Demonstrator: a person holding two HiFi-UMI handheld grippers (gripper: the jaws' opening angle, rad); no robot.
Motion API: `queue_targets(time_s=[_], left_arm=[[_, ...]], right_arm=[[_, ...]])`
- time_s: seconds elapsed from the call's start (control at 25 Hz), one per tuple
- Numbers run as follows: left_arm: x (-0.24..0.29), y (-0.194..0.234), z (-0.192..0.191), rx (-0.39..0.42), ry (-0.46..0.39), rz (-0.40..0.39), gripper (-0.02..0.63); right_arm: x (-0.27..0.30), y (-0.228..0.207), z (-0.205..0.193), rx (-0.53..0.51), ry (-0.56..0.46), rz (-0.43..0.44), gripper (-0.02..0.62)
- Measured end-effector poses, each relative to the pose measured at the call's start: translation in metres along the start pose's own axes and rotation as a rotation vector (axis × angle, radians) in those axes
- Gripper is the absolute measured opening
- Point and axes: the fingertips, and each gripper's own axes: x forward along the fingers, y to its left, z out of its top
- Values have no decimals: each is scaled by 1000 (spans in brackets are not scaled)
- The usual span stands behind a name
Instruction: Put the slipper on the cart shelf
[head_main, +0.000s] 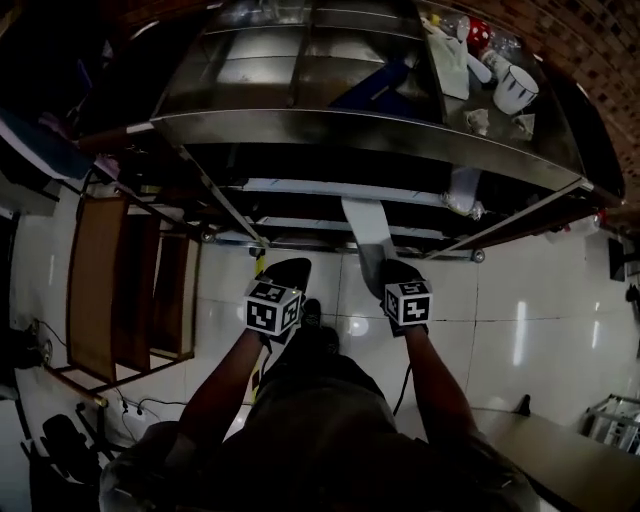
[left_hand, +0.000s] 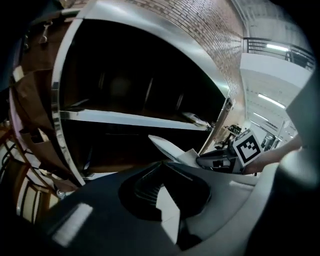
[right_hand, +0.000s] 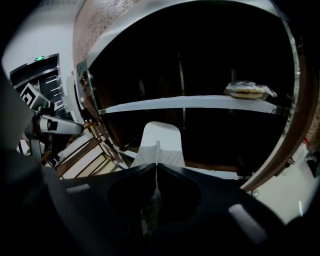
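Observation:
A white slipper (head_main: 365, 228) sticks out ahead of my right gripper (head_main: 388, 272), which is shut on its rear part. Its toe points in under the steel cart (head_main: 350, 135), just above the floor and below the lower shelf (head_main: 330, 190). In the right gripper view the slipper (right_hand: 161, 137) runs forward from the pinched jaws (right_hand: 156, 167) toward the dark bay under the shelf (right_hand: 175, 103). My left gripper (head_main: 285, 272) hovers beside it on the left, jaw tips together with nothing held. The left gripper view (left_hand: 160, 167) shows the slipper (left_hand: 167, 145) and the right gripper (left_hand: 220, 160) at its right.
The cart's top carries a white mug (head_main: 515, 88), a blue item (head_main: 375, 90) and other clutter. A wrapped packet (right_hand: 247, 90) lies on the shelf's right end. A wooden frame (head_main: 100, 290) stands left of the cart. A table corner (head_main: 560, 450) is at the lower right.

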Motion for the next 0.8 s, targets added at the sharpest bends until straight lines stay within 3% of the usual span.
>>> queue_targets(time_s=[0.36,0.8], left_arm=[[105,-16,1,77,88,-167,8],[209,-7,-26,83,49,-160,8]], right_arm=[[46,-100,5,156,-40,-173,5],[150,-182,-17,176,-141,-204,5]])
